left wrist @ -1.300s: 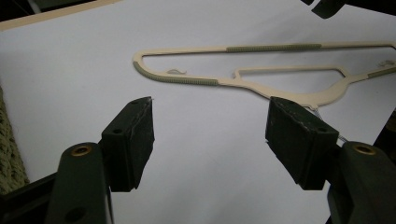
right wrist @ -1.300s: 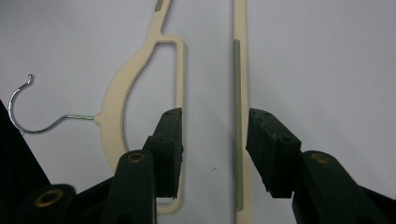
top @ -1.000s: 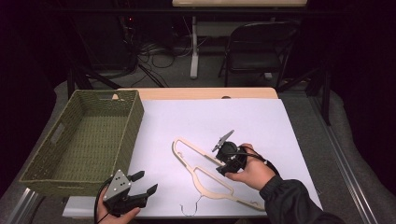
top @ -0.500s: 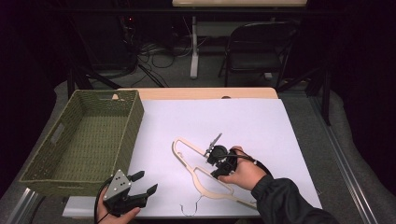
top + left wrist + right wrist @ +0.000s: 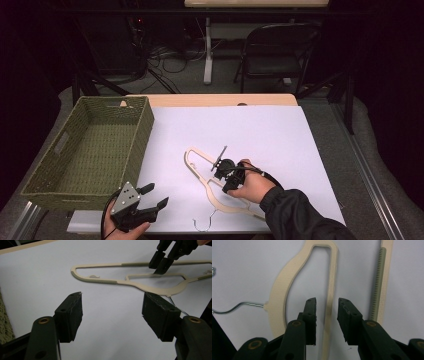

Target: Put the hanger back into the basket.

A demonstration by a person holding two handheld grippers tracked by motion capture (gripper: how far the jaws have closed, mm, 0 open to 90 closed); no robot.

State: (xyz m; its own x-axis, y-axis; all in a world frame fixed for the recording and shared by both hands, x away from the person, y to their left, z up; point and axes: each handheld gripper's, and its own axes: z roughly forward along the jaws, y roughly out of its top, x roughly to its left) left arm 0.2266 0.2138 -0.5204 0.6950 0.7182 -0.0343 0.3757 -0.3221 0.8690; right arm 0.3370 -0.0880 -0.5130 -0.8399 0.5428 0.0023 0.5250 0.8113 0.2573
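Note:
A pale wooden hanger [image 5: 193, 161] with a wire hook [image 5: 205, 225] lies flat on the white sheet [image 5: 280, 140]. My right gripper [image 5: 219, 164] points down onto it. In the right gripper view its jaws [image 5: 327, 302] straddle the hanger's thin inner bar [image 5: 332, 285]; they have just been closing, and a small gap still shows on each side of the bar. The left gripper view shows that same gripper [image 5: 160, 263] over the hanger [image 5: 105, 281]. My left gripper [image 5: 157, 195] rests near the table's front left, open with nothing between its pads [image 5: 112, 305].
A green woven basket [image 5: 145, 135] stands at the left of the table, beside the sheet. A folding chair [image 5: 272, 55] and cables are on the floor beyond the far edge. The hook's wire [image 5: 237, 306] lies near the table's front edge.
My right gripper has come down and to the left onto the hanger, and its jaws have narrowed around the inner bar. The left gripper has stayed put.

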